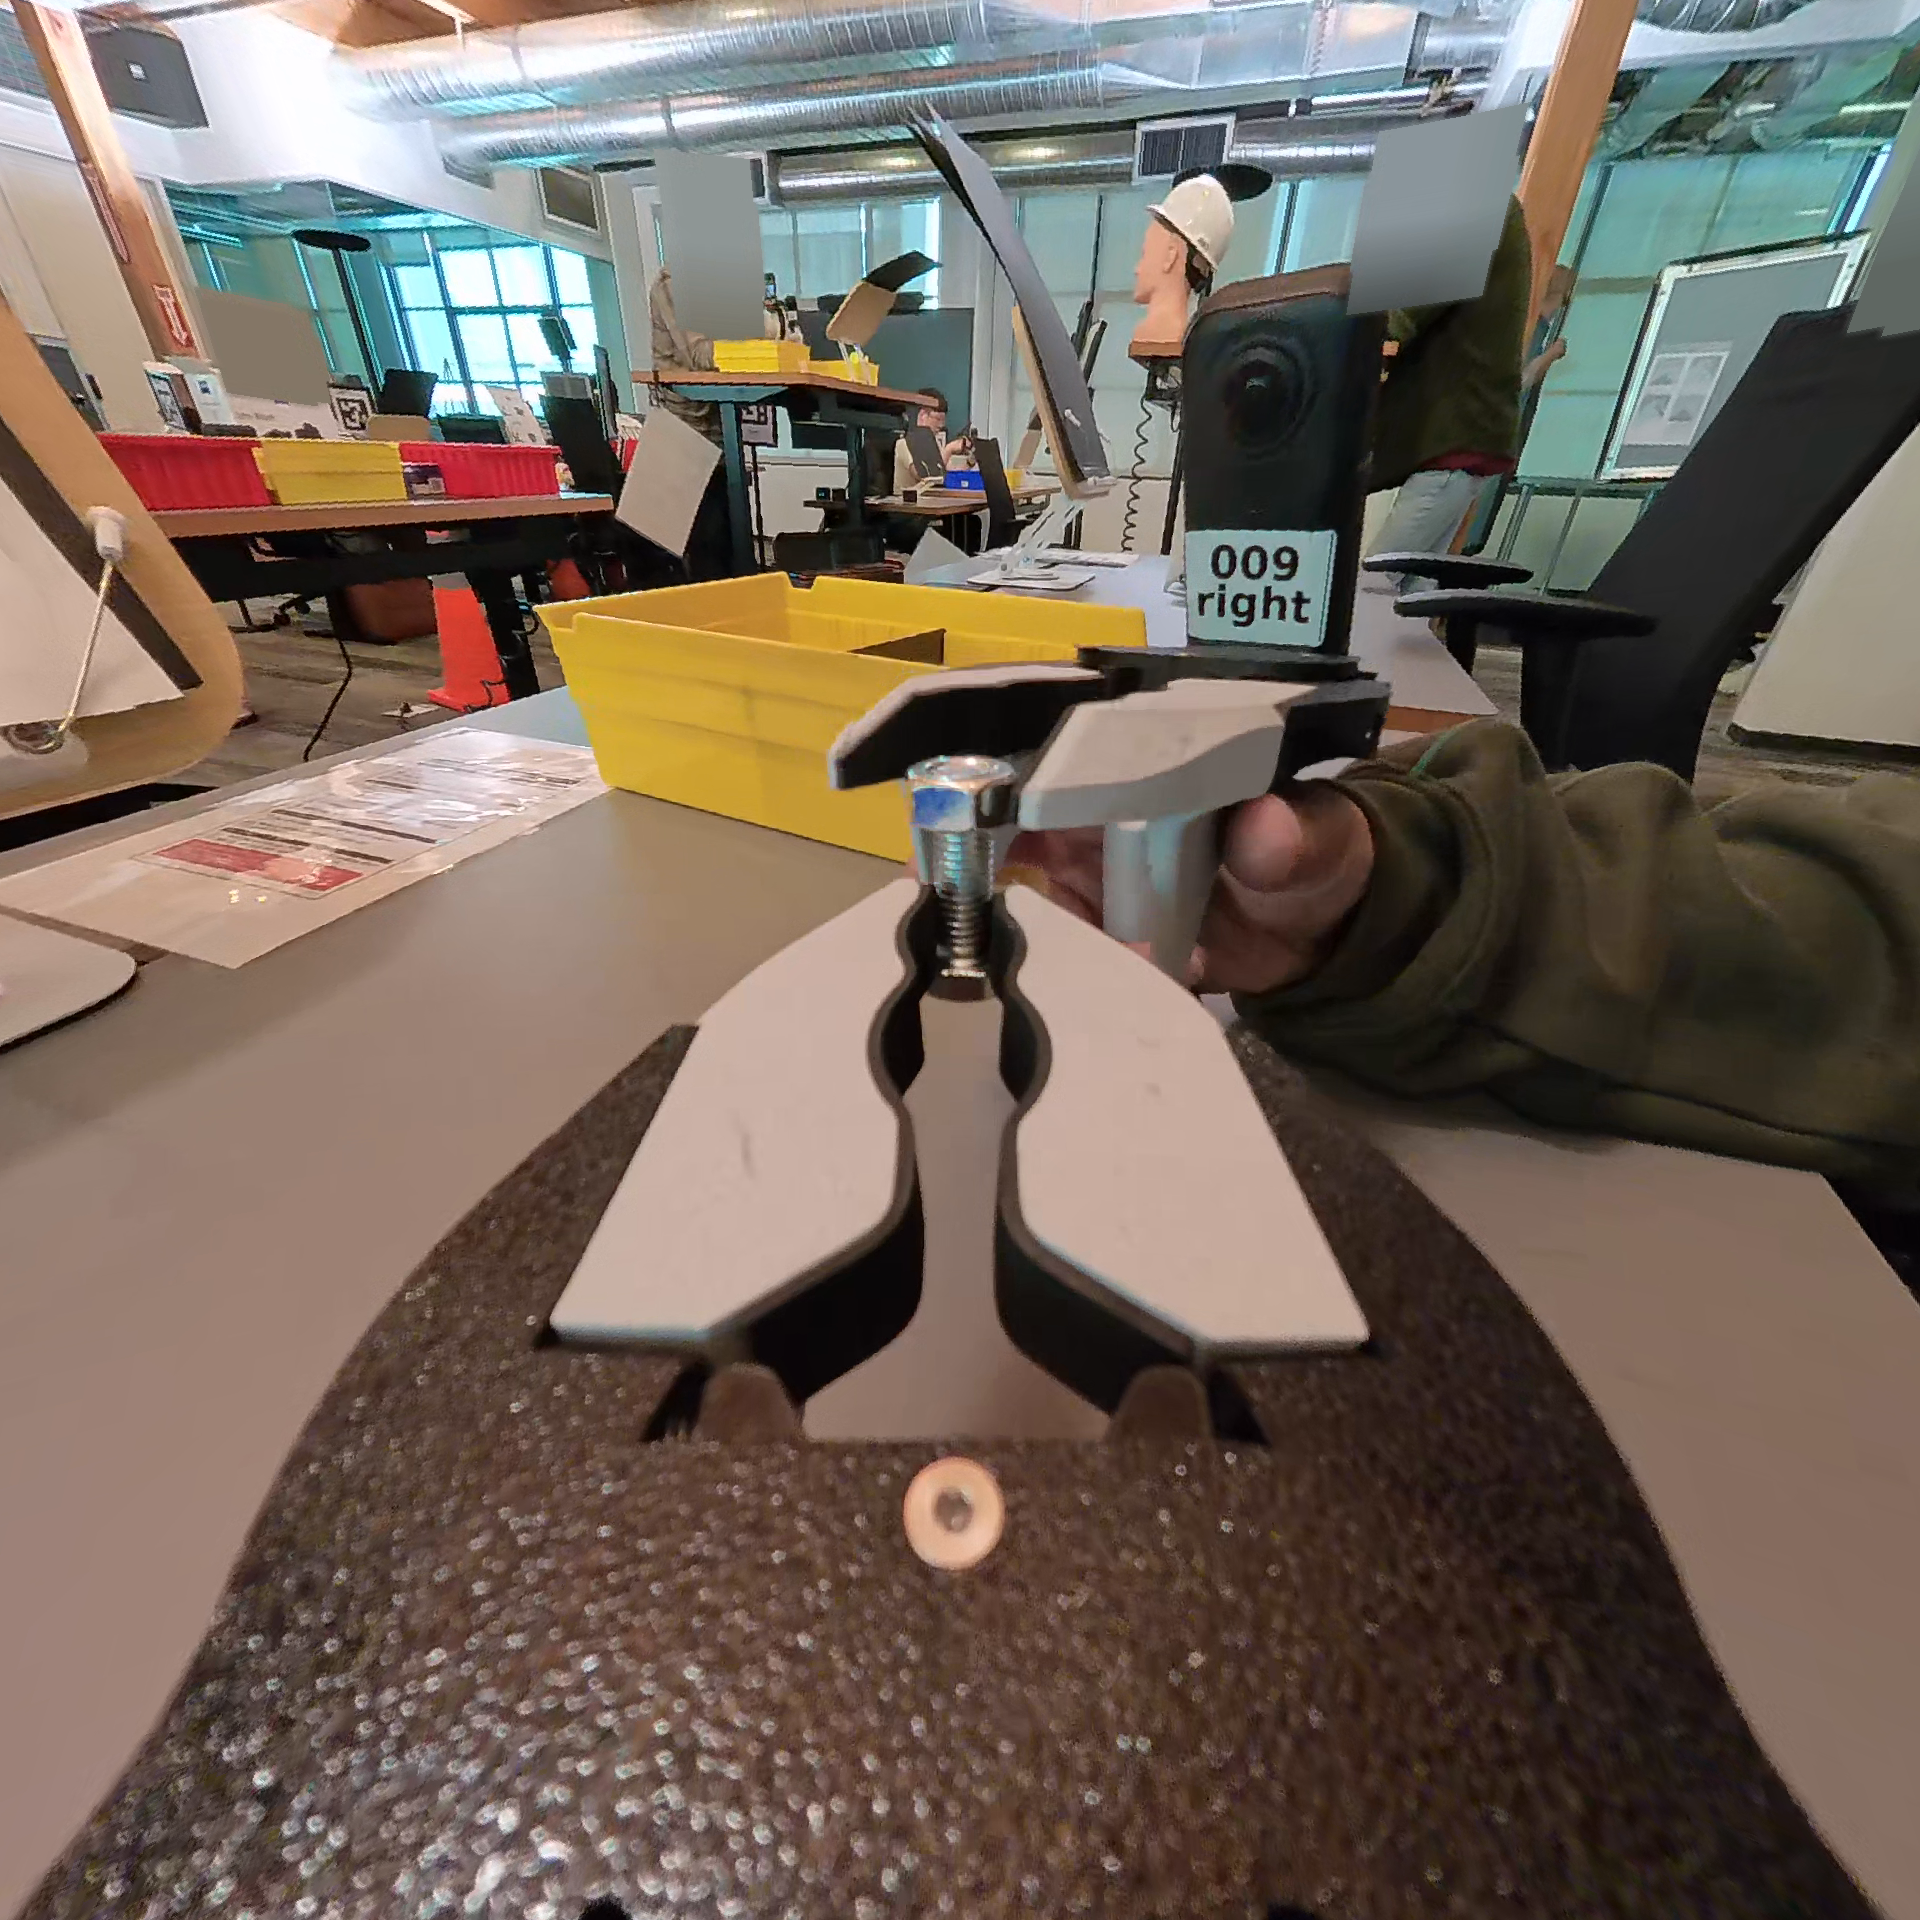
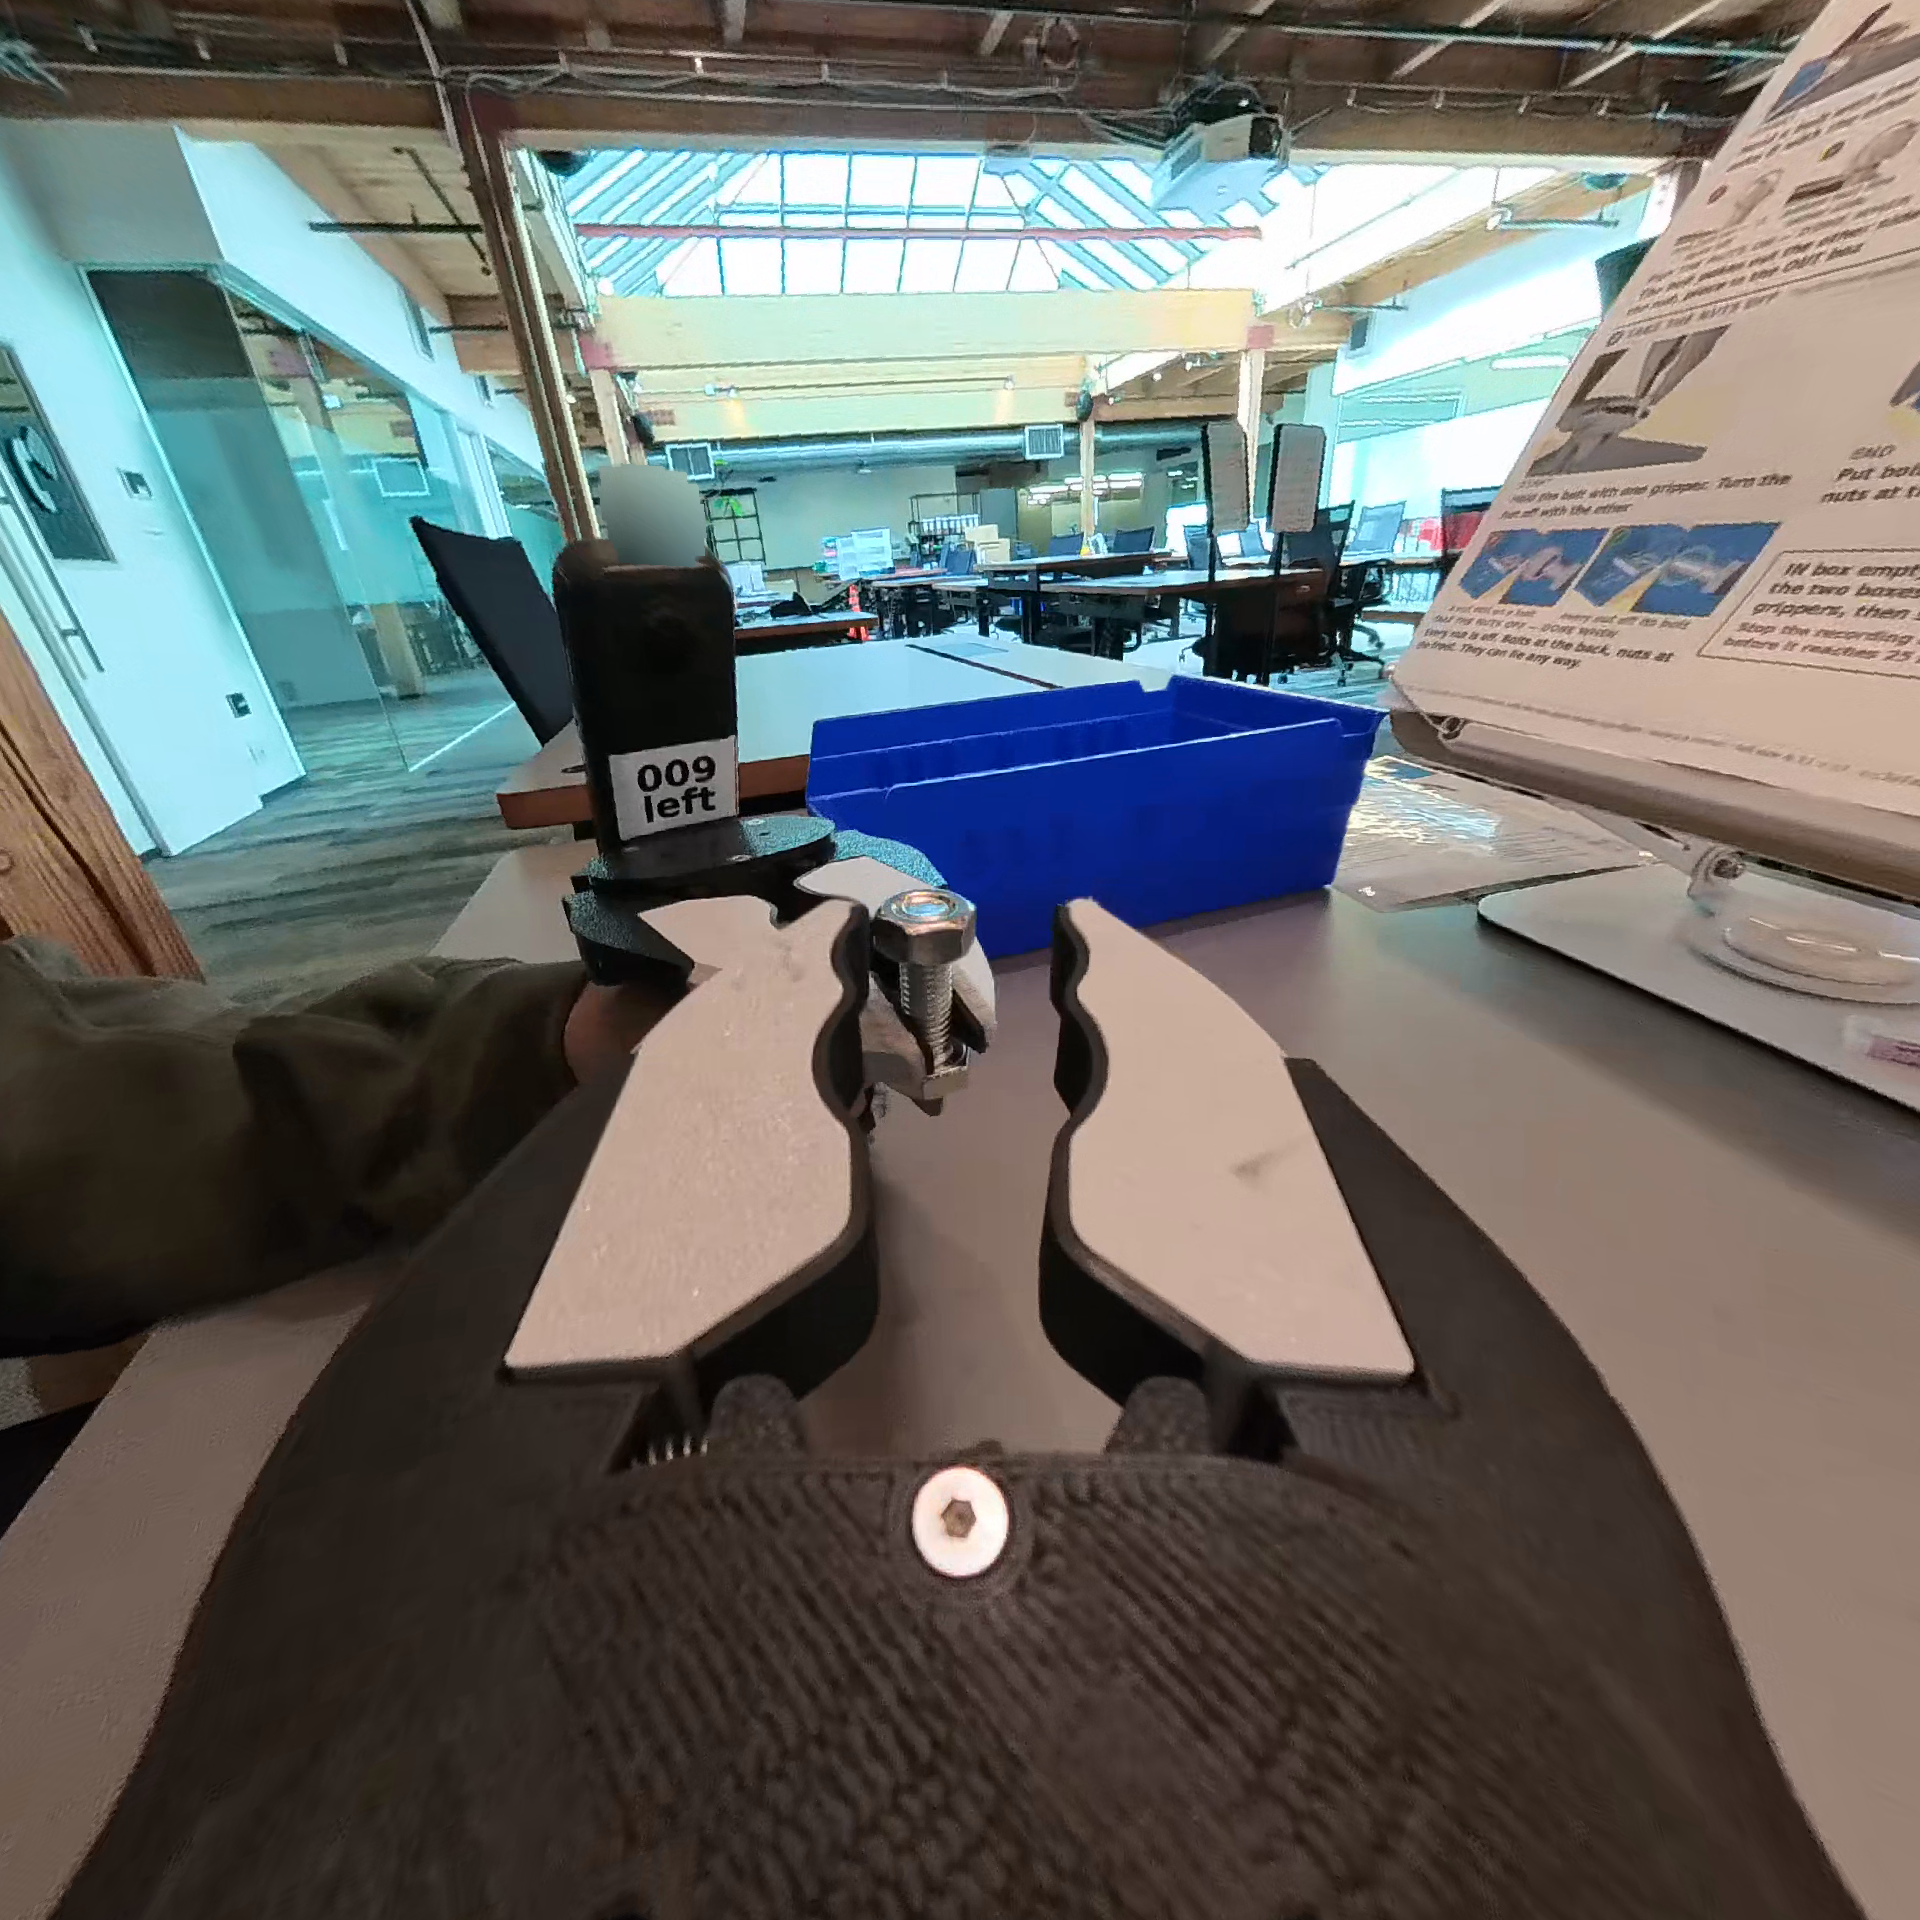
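Observation:
A silver bolt [image 1: 958, 862] stands upright over the grey table [image 1: 312, 1091]. My left gripper [image 1: 961, 940] is shut on the bolt's lower end, where a hex piece sits between the fingertips. My right gripper [image 1: 940, 779] comes in from the right, held by a hand in a green sleeve [image 1: 1610, 935], with its fingers on either side of the bolt's hex top. In the right wrist view the right gripper [image 2: 958, 920] is open, and the bolt [image 2: 928, 966] stands in the gap, close to its left finger [image 2: 727, 1091]. The left gripper [image 2: 935, 1075] clamps the bolt's bottom there.
A yellow bin [image 1: 727, 686] stands on the table behind the bolt. A blue bin [image 2: 1091, 821] stands behind it in the right wrist view. An instruction sheet on a stand [image 2: 1714, 468] is at the right there. A laminated sheet [image 1: 343, 821] lies at the left. An office chair [image 1: 1714, 582] is beyond the table. Only a small space, under 4 cm, lies between the two pairs of fingers.

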A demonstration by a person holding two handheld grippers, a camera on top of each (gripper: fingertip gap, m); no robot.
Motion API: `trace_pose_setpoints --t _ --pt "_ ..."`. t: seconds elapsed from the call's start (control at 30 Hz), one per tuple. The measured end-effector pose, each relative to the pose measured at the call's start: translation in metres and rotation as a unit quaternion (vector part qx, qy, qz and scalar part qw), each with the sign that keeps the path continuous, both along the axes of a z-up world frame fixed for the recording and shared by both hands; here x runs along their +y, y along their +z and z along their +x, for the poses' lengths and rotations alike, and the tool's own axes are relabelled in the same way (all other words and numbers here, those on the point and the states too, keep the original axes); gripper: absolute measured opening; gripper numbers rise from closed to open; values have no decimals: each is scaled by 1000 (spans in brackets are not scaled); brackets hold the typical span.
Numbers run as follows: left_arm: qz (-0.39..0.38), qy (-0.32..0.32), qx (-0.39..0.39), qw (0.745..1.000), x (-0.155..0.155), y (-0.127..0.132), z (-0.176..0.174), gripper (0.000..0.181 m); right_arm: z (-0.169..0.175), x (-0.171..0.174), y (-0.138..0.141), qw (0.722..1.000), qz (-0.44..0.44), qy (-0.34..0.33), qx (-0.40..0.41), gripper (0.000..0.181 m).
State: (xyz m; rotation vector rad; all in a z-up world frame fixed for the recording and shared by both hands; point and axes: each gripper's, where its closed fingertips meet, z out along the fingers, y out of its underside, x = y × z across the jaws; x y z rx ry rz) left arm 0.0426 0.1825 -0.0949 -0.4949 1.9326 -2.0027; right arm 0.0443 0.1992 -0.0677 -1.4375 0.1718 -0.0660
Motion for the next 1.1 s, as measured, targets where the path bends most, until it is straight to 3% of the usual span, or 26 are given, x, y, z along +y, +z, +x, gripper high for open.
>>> trace_pose_setpoints --t 0.13,0.17,0.23,0.3,0.47,0.73,0.8,0.87,1.0,1.1 --pt "-18 4 1 1000 5 4 2 9 15 -8 -2 999 -12 -38 4 32" --pt "-24 3 -2 1000 7 6 1 9 31 -18 -4 996 -13 -83 14 14" --pt "-14 7 1 1000 6 3 2 9 52 -36 -9 991 -8 -122 50 26" --pt "-9 3 -1 1000 3 2 1 9 46 -37 -5 994 14 -84 70 36" --pt "2 -5 -2 1000 -2 0 -2 9 1 -9 11 1000 19 9 19 39" --pt "-13 2 3 1000 3 2 1 9 6 -5 2 1000 -3 -9 18 36" --pt "-18 0 0 1000 5 3 0 9 21 -15 1 999 -6 -47 25 24" --pt "-14 0 1 1000 4 3 0 9 34 -23 -7 996 -30 -84 28 31" --pt "-1 -6 -2 1000 0 0 -2 9 6 -15 7 1000 4 -12 12 37" --pt "-1 -8 -3 1000 -1 0 -2 9 -8 -5 9 1000 1 3 -7 36"
